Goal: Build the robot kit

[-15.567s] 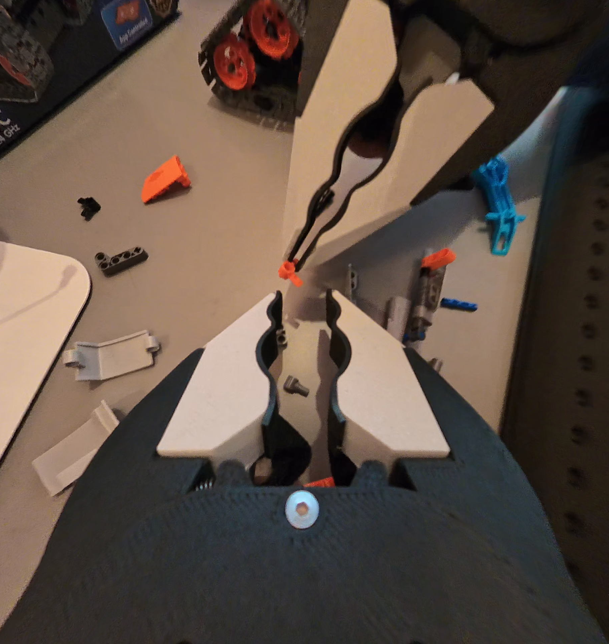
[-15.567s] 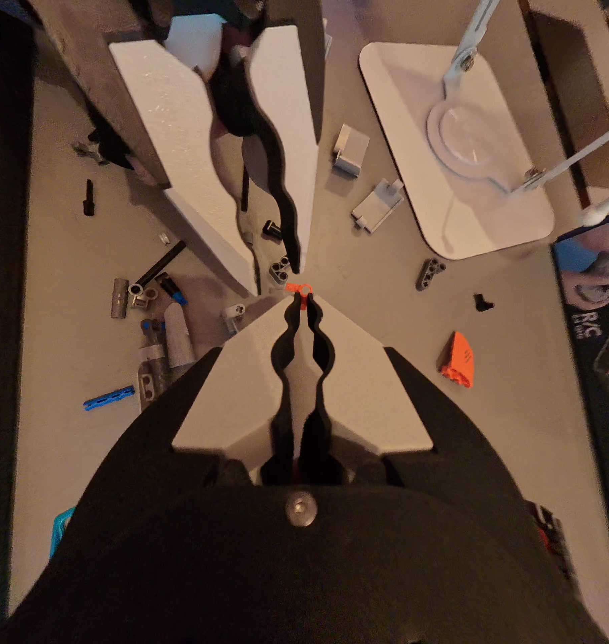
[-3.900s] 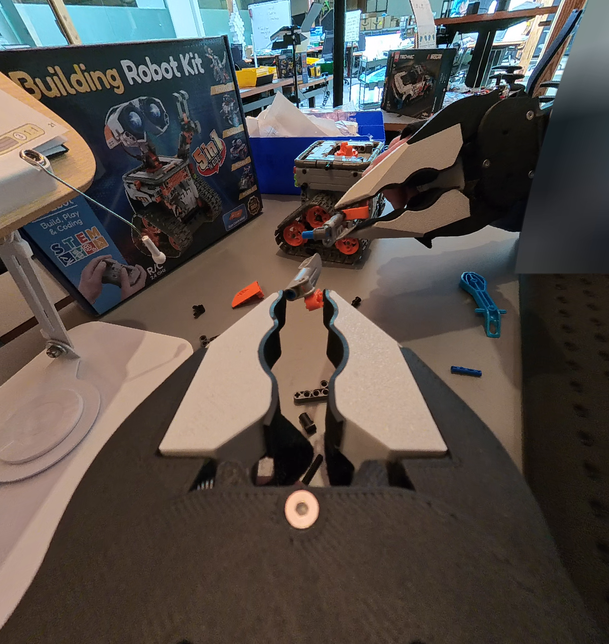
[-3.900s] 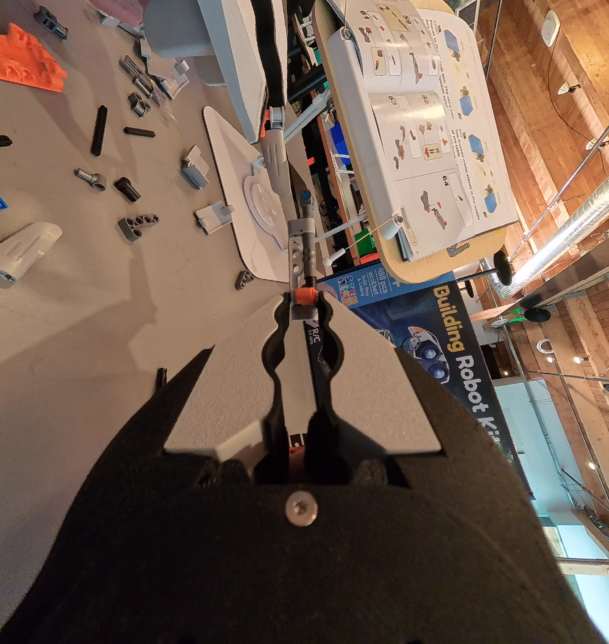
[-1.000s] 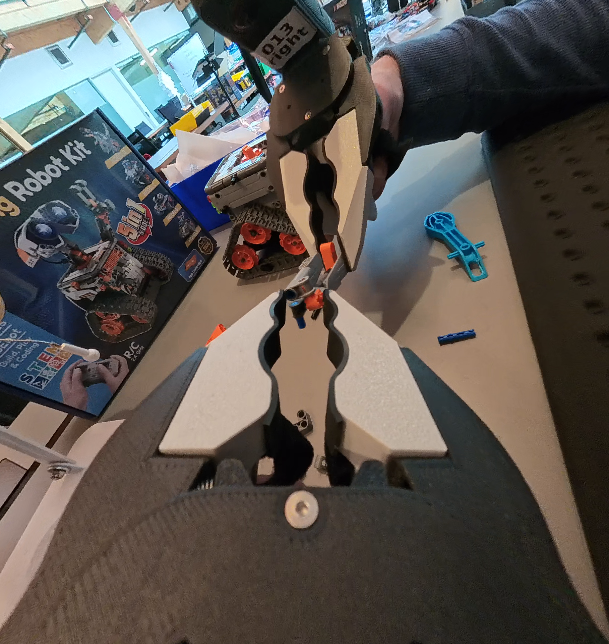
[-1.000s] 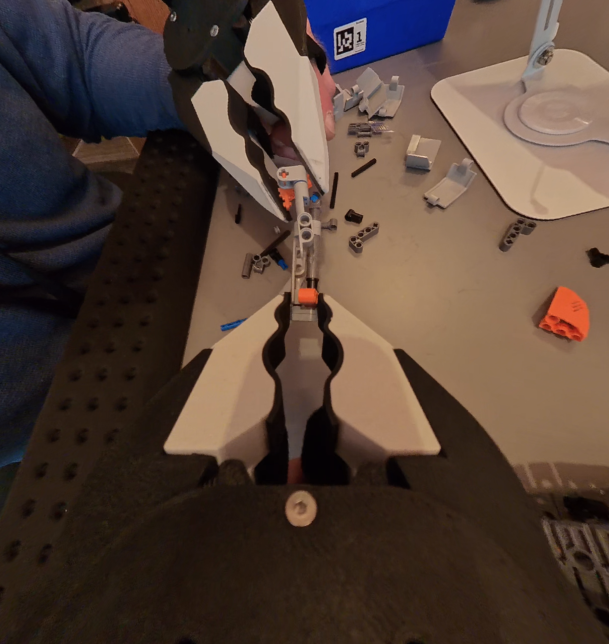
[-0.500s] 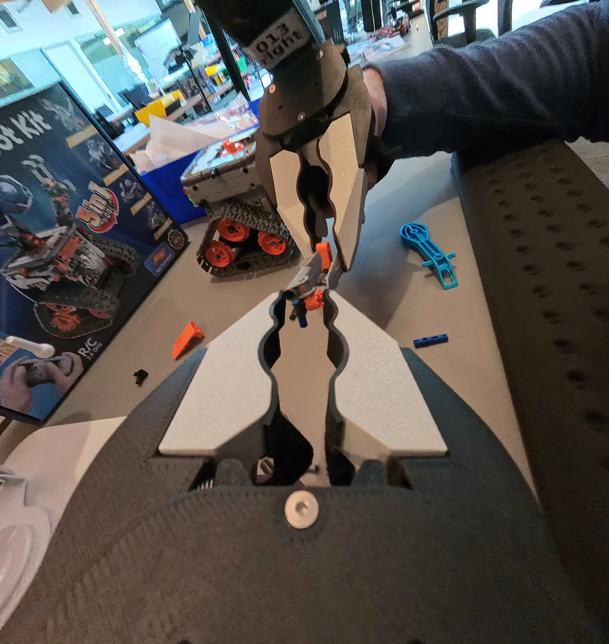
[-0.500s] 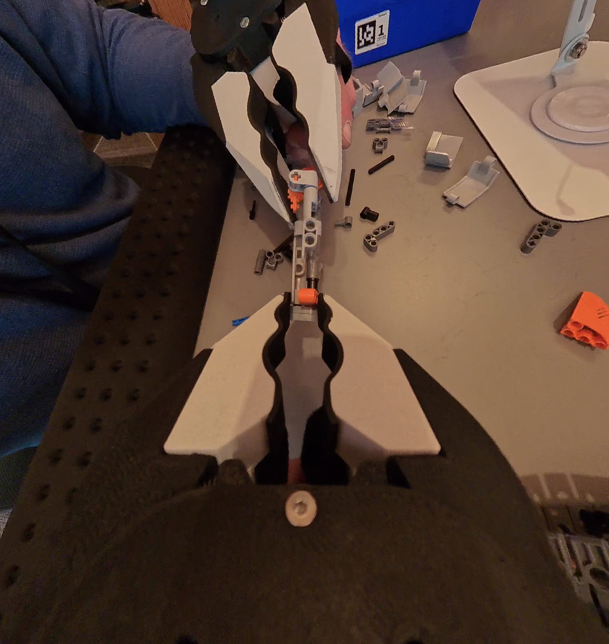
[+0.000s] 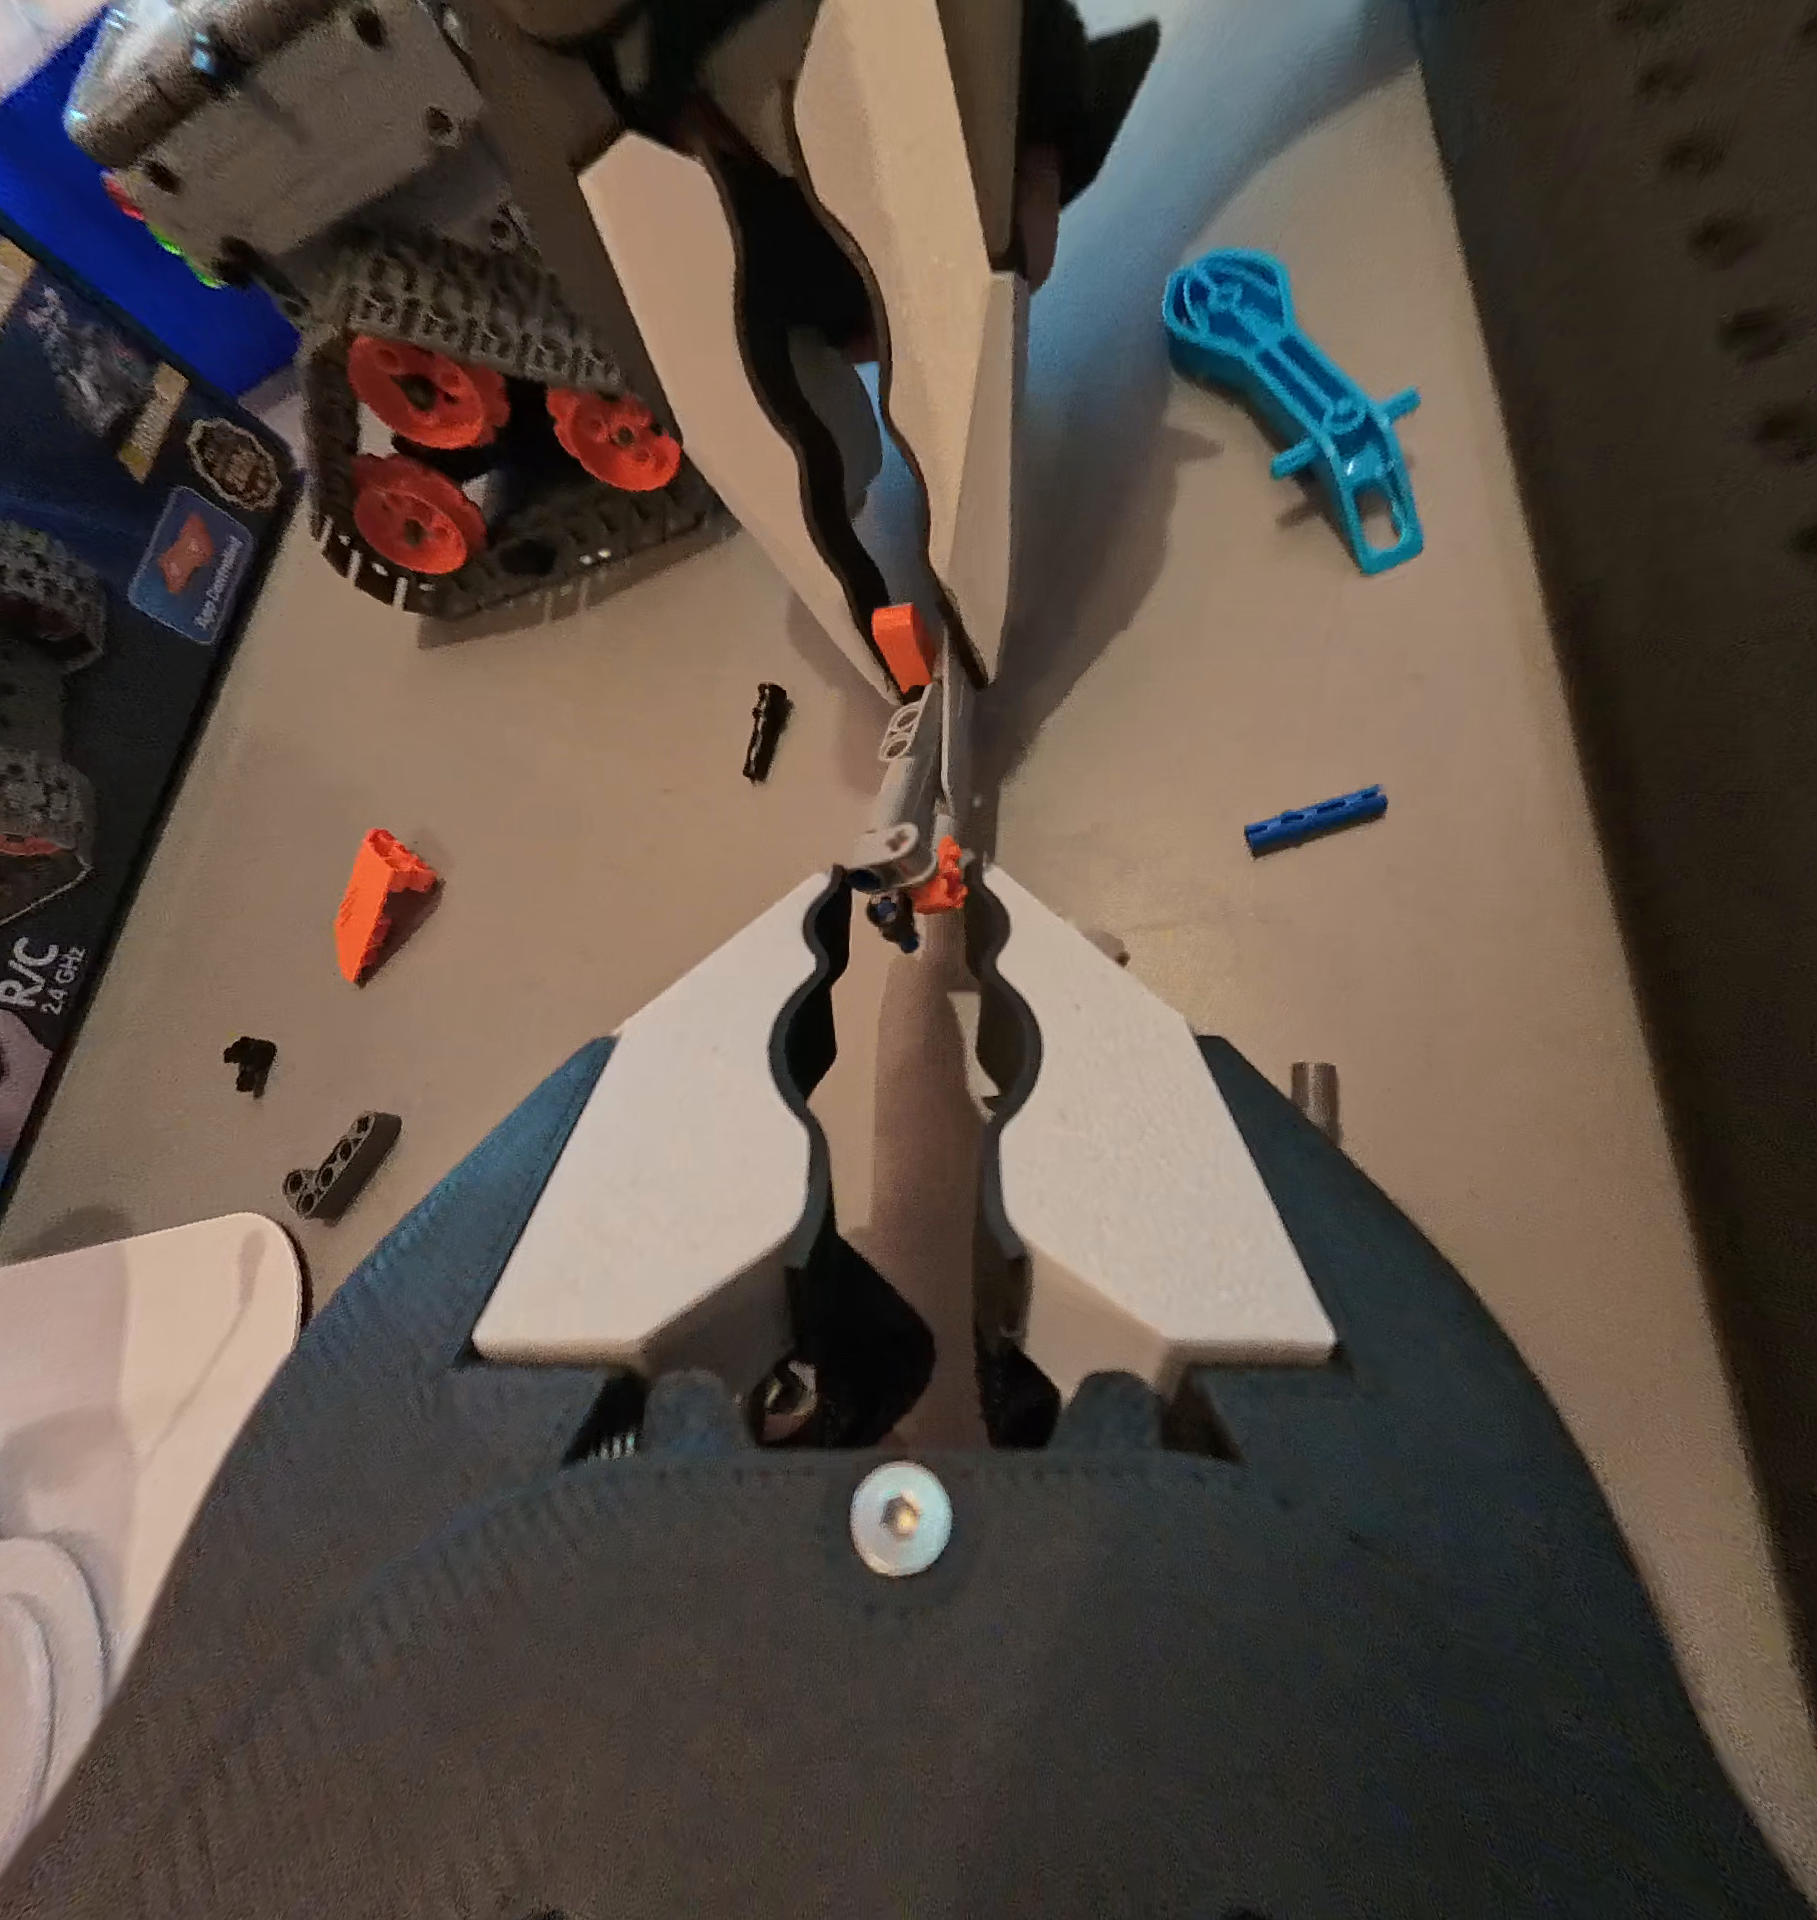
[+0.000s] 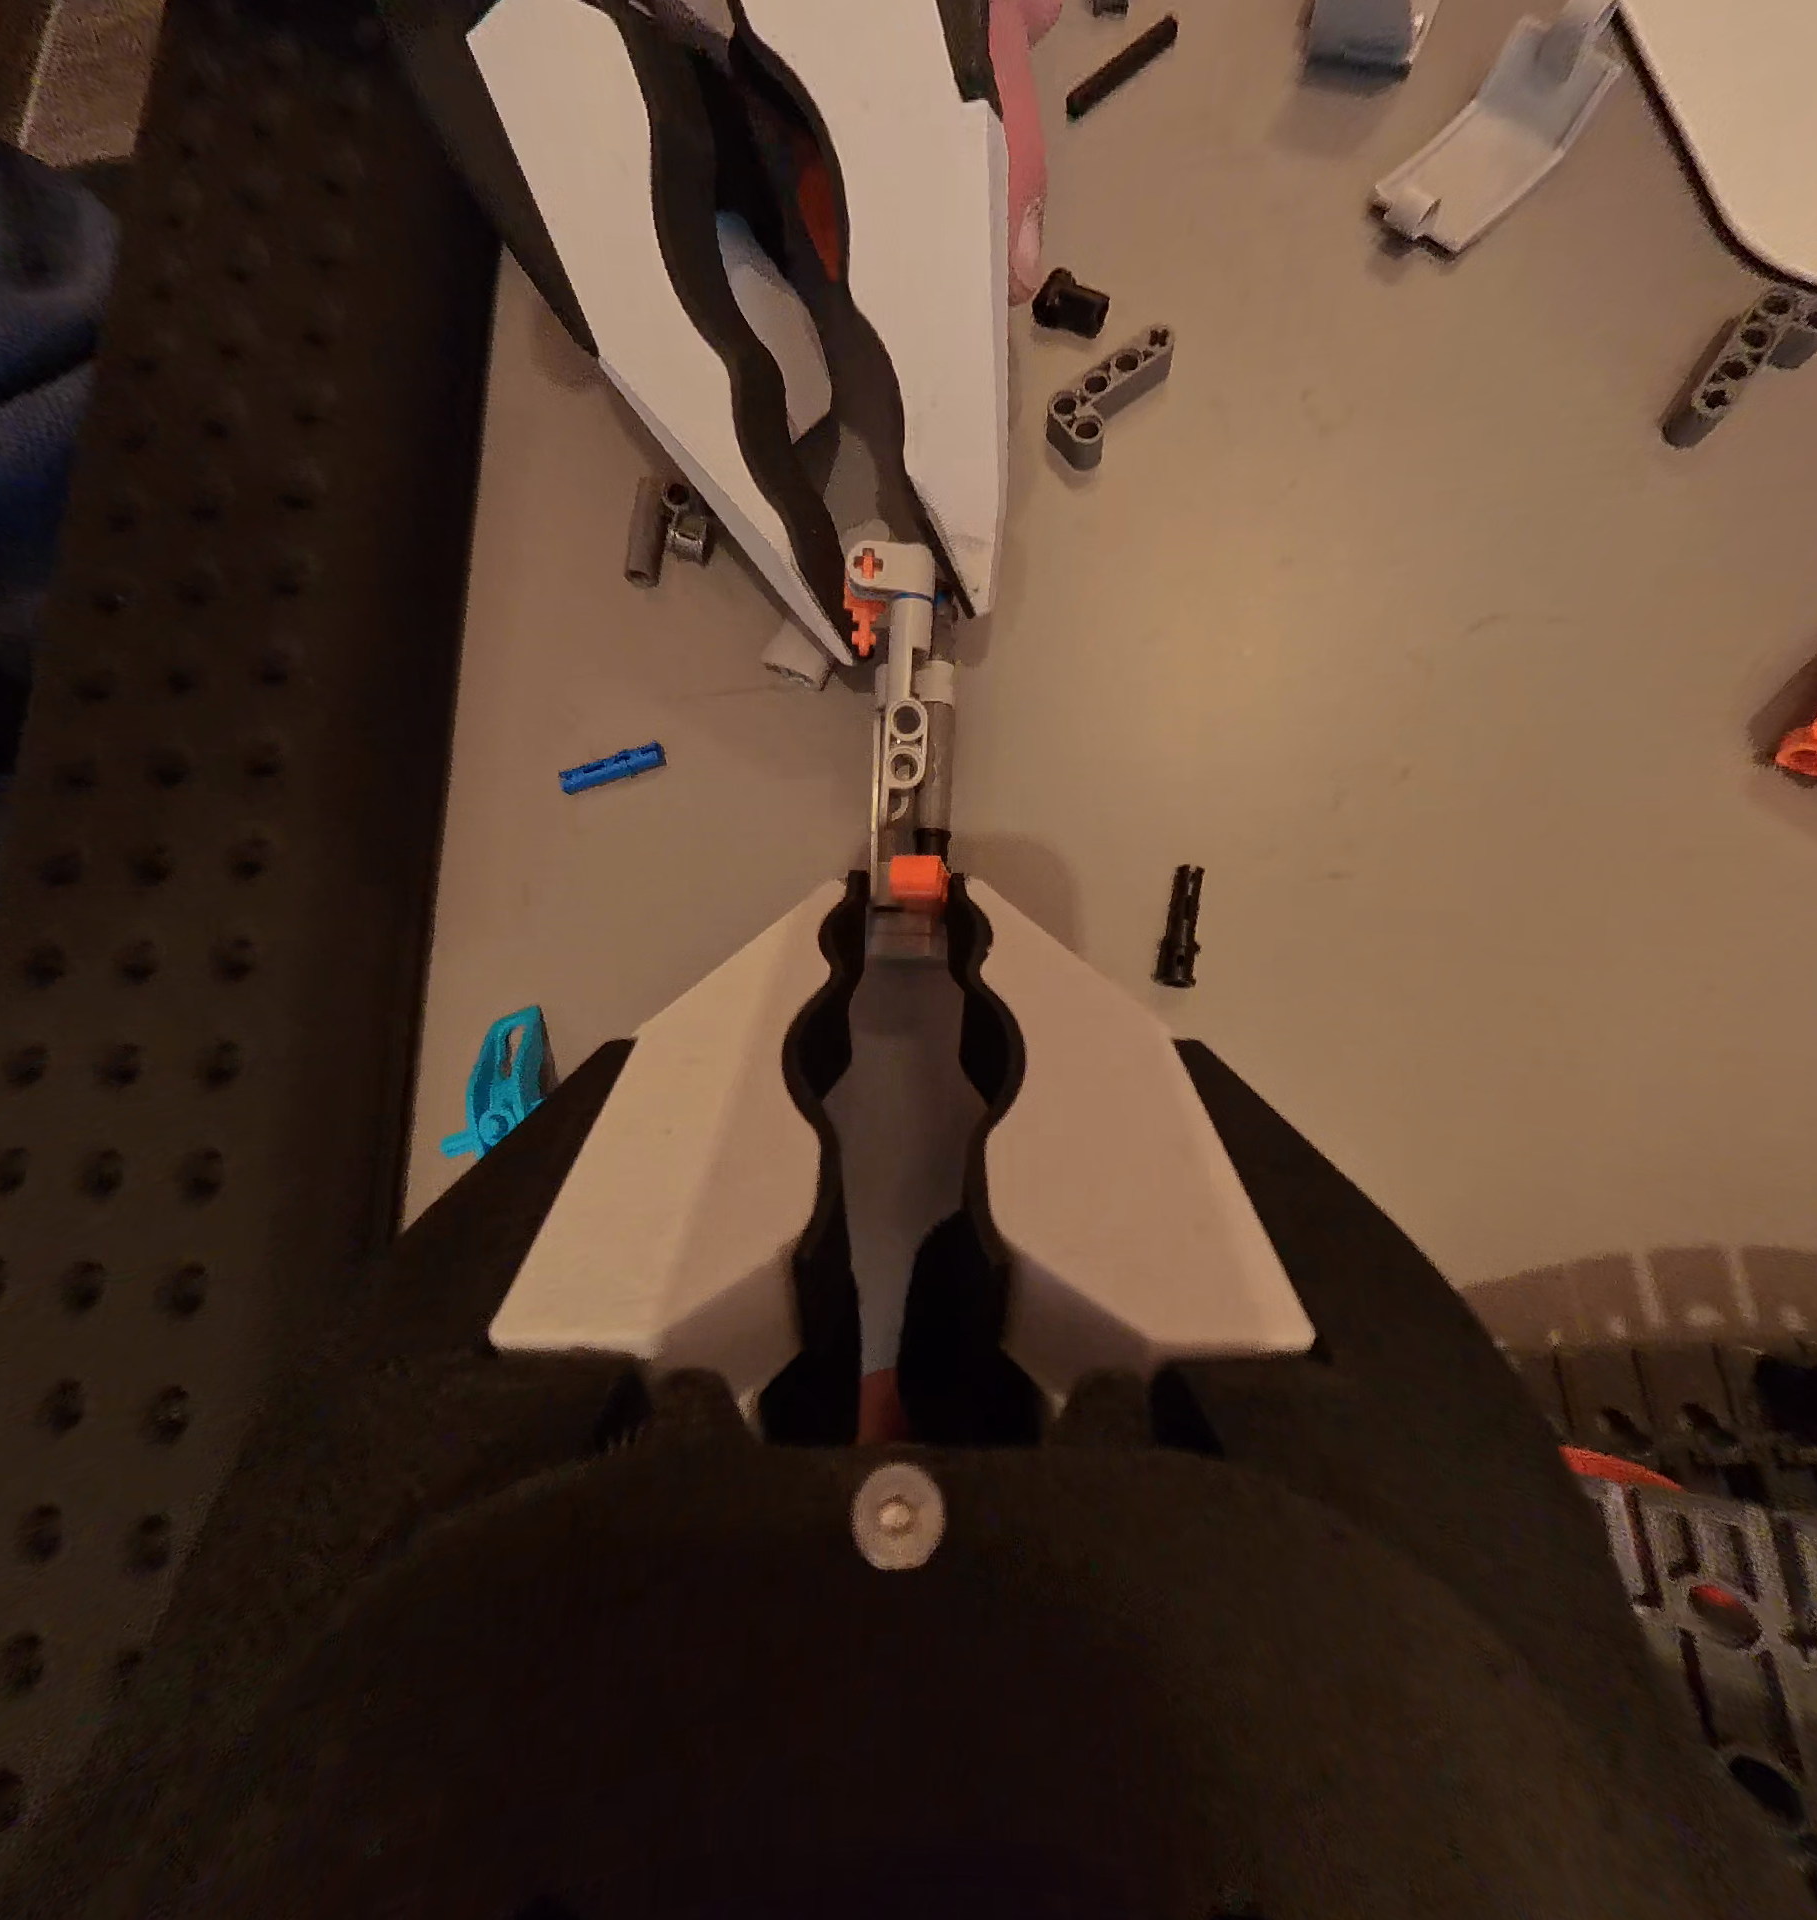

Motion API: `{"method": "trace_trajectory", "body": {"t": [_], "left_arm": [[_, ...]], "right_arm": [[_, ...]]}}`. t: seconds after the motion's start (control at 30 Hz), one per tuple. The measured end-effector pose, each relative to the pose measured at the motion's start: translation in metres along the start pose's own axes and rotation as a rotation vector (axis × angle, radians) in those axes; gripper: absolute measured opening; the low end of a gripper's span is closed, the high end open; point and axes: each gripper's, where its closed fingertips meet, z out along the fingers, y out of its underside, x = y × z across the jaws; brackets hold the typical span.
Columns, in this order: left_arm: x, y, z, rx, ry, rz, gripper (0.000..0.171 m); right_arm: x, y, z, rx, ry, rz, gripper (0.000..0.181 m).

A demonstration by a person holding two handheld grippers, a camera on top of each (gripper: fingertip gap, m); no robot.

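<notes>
Both grippers pinch one slim grey-and-orange plastic brick assembly [image 10: 909,748] above the table.
L gripper [image 9: 909,883] & R gripper [image 10: 909,894] clamped on opposite ends; keep them coaxial, push straight, no twisting.

Bench: smooth grey bench [image 9: 592,790], bordered by a dark mat dotted with holes [image 10: 208,727].
Loose parts: small blue plastic axle [image 9: 1314,820]; turquoise plastic lever tool [image 9: 1299,395]; orange wedge brick [image 9: 379,899]; black pin [image 9: 766,717]; dark grey angled beam with holes [image 9: 341,1164]; grey L-shaped beam [image 10: 1106,395]; pale grey curved panel [image 10: 1486,156].
Larger items: tracked grey model with orange wheels [image 9: 468,436]; printed dark blue cardboard box [image 9: 62,582]; white rounded stand base [image 9: 104,1382].
</notes>
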Motion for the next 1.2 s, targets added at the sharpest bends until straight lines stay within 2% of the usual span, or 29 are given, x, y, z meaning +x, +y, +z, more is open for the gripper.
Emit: {"method": "trace_trajectory", "body": {"t": [0.23,0.5,0.8,0.9,1.1,1.2], "left_arm": [[0.002,0.013,0.006,-0.088,0.009,0.066,0.023],[0.008,0.016,0.004,-0.093,0.059,0.049,0.02],[0.007,0.015,0.002,-0.104,0.042,0.074,0.013],[0.007,0.016,0.002,-0.132,0.042,0.048,0.013],[0.005,0.016,0.0,-0.178,0.063,-0.102,0.012],[0.003,0.017,-0.002,-0.19,0.066,-0.161,0.011]], "right_arm": [[0.002,0.009,0.004,-0.047,0.019,-0.008,0.013],[0.0,0.011,0.007,-0.065,0.019,-0.018,0.012],[0.001,0.012,0.006,-0.079,0.036,-0.029,0.013],[0.0,0.012,0.007,-0.088,0.042,-0.036,0.012],[0.001,0.011,0.008,-0.108,0.085,-0.059,0.013],[0.001,0.01,0.01,-0.126,0.11,-0.079,0.02]]}}
